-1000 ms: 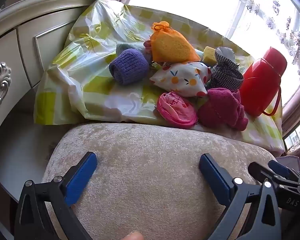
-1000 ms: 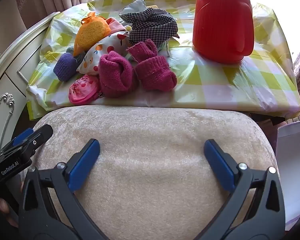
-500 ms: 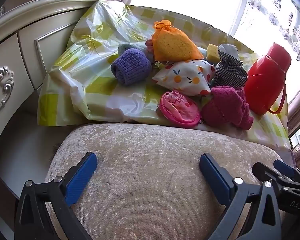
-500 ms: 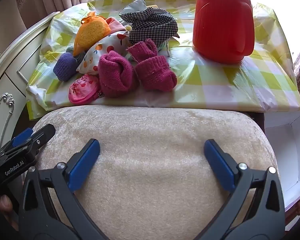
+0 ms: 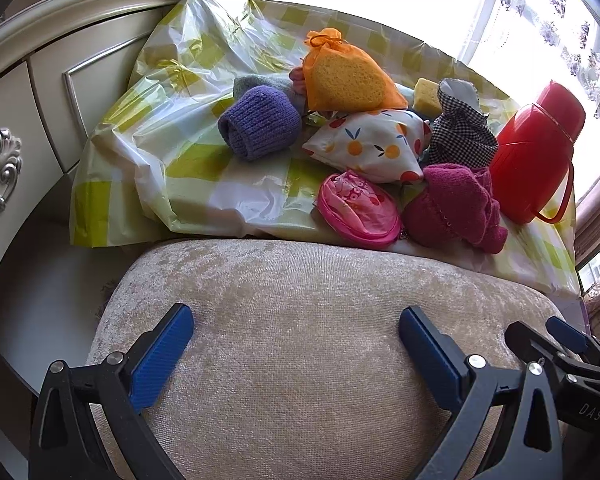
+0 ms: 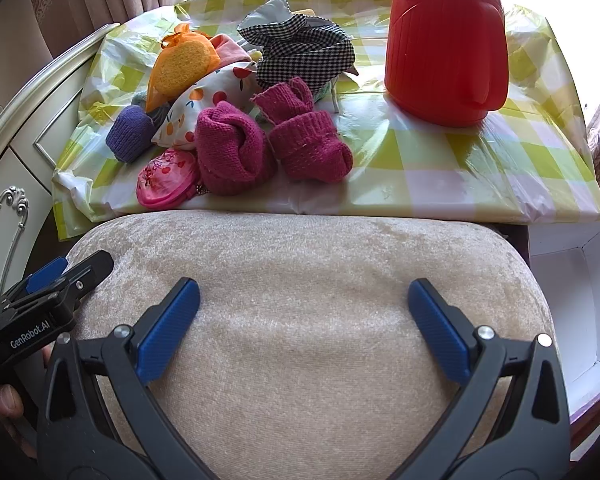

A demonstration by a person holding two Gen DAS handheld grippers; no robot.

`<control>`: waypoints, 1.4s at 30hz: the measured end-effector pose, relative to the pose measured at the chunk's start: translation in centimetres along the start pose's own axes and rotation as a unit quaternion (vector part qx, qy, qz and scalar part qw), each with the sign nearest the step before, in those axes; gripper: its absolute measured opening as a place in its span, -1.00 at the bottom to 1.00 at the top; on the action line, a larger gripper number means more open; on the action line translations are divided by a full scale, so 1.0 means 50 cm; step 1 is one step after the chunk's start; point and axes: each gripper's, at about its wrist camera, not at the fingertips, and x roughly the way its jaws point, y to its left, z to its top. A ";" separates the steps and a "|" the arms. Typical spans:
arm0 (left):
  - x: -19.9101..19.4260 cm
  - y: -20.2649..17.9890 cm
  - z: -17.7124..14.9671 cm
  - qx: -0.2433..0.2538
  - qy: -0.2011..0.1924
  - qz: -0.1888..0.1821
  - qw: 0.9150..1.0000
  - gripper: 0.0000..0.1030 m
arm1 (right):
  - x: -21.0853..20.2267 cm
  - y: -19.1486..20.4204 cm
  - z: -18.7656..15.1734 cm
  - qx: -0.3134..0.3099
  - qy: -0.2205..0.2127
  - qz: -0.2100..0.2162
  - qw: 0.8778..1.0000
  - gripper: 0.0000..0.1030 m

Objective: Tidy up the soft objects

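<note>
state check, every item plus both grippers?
Left gripper: open, empty.
Right gripper: open, empty.
Purple knitted sock roll: rolled, lying apart at pile's edge.
Orange mesh pouch with yellow sponge: tied shut, atop pile.
Round pink zip pouch: closed.
Red plastic thermos jug: upright.
White cardboard box: open.

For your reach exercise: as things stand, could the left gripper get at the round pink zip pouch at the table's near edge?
Probably yes. The left gripper is open over the beige cushion, and the round pink zip pouch lies at the pile's front with nothing on top or before it.
</note>
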 end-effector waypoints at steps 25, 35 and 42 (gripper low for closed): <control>0.000 0.002 -0.001 -0.003 -0.012 0.001 1.000 1.00 | 0.007 -0.005 -0.008 0.001 -0.027 0.000 1.000 1.00; 0.000 0.002 -0.001 -0.003 -0.012 0.001 1.000 1.00 | 0.008 -0.005 -0.007 0.001 -0.027 0.000 1.000 1.00; 0.000 0.002 -0.001 -0.003 -0.012 0.001 1.000 1.00 | 0.007 -0.006 -0.008 0.001 -0.027 0.000 1.000 1.00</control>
